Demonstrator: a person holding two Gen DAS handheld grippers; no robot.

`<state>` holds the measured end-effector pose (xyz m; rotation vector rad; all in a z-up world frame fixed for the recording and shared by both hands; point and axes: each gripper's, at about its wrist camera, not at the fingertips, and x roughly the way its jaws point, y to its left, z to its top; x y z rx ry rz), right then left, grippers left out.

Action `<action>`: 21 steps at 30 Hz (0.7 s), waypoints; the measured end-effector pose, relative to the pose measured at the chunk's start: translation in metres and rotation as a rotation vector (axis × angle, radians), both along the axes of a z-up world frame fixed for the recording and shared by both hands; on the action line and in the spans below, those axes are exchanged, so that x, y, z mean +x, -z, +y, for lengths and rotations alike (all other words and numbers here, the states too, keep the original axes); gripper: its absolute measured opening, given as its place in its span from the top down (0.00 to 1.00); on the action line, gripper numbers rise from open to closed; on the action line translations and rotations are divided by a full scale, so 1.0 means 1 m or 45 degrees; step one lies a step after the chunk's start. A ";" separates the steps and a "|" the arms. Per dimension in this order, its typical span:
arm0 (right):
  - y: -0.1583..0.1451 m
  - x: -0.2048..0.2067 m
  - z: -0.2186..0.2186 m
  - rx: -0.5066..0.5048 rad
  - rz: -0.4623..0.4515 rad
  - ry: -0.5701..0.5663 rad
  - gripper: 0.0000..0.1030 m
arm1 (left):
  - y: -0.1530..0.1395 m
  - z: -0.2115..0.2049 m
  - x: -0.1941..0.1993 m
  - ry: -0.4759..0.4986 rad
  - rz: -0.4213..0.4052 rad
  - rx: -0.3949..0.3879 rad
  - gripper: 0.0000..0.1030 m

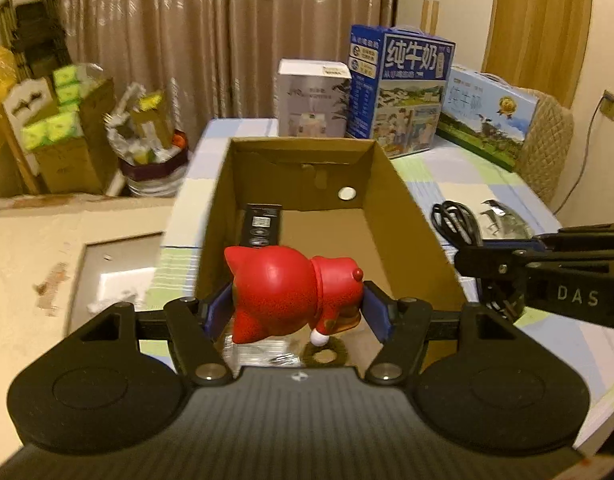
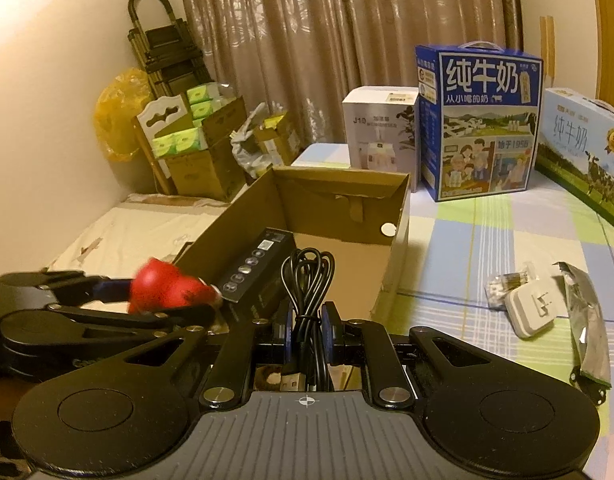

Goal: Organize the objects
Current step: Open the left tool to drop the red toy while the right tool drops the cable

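While the left claw (image 1: 297, 306) grips a red figurine (image 1: 291, 288) over the box's (image 1: 403, 216) near end, the right claw (image 2: 305, 326) pinches a coiled cable (image 2: 307, 276) beside it; next, probably lower and release both inside.

We see the red toy (image 2: 169, 288) only as a smear in the right wrist view; our left gripper (image 1: 297, 306) covers its underside, and the black box (image 1: 263, 226) sits partly hidden behind it
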<state>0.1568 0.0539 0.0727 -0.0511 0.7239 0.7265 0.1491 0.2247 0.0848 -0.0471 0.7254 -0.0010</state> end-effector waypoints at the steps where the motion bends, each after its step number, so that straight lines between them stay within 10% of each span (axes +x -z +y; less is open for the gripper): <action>1: 0.000 0.002 0.000 0.001 0.003 0.002 0.89 | 0.003 0.001 0.005 0.009 0.010 -0.019 0.38; 21: 0.004 0.001 0.002 0.071 0.038 -0.006 0.89 | 0.011 0.012 -0.006 -0.046 0.000 -0.025 0.29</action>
